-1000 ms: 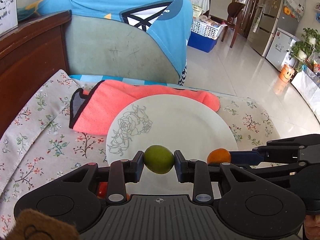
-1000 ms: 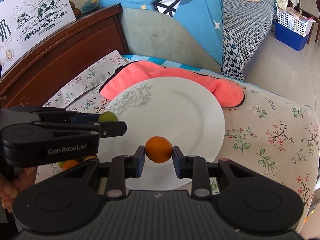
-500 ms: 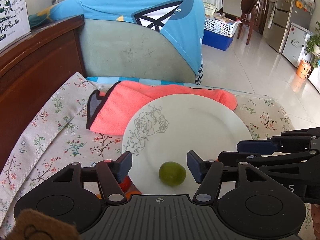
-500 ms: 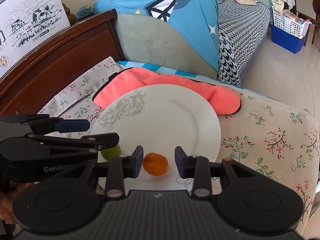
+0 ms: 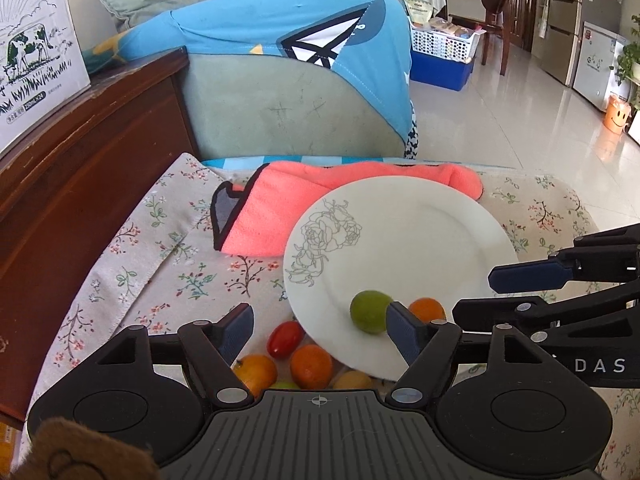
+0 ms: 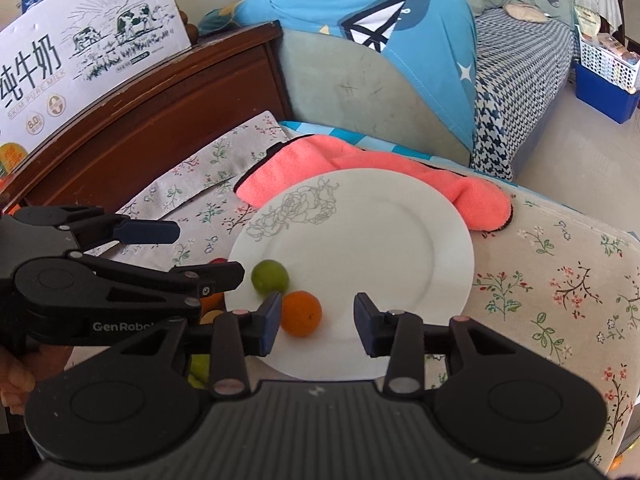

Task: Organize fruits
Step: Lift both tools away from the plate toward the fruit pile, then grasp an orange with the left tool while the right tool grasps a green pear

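A white plate with a rose drawing lies on the floral cloth; it also shows in the right wrist view. A green lime and a small orange rest on its near rim. My left gripper is open and empty, above loose fruits: a red tomato, an orange and a yellow-orange fruit. My right gripper is open and empty, its left finger beside the small orange.
A pink towel lies under the plate's far edge. A dark wooden headboard runs along the left, with a milk carton box on it. A green cushion with blue fabric stands behind. The cloth's edge drops to the floor at right.
Both grippers opened and let the lime and the small orange down onto the plate. Both then drew back and opened wider; the left one shifted left over the loose fruits.
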A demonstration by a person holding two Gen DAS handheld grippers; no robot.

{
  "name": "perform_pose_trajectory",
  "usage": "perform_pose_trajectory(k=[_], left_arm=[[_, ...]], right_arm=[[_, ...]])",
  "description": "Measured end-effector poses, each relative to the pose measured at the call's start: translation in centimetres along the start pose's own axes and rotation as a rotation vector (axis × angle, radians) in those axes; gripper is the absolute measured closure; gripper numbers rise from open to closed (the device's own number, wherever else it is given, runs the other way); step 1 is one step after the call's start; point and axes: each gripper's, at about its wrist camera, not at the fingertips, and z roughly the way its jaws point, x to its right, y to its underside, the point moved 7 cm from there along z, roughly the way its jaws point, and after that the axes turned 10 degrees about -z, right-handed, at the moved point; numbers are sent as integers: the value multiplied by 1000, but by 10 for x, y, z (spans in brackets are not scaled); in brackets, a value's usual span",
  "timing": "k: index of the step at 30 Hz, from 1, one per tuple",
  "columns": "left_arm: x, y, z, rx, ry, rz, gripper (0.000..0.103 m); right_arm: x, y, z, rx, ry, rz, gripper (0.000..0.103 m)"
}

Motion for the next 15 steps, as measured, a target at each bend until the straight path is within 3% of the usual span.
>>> perform_pose_trajectory(k=[15], left_arm=[[-40,23,-28,-24,-6,-63,29]], right_arm=[[-45,25,-11,-35,-94,-118,62]])
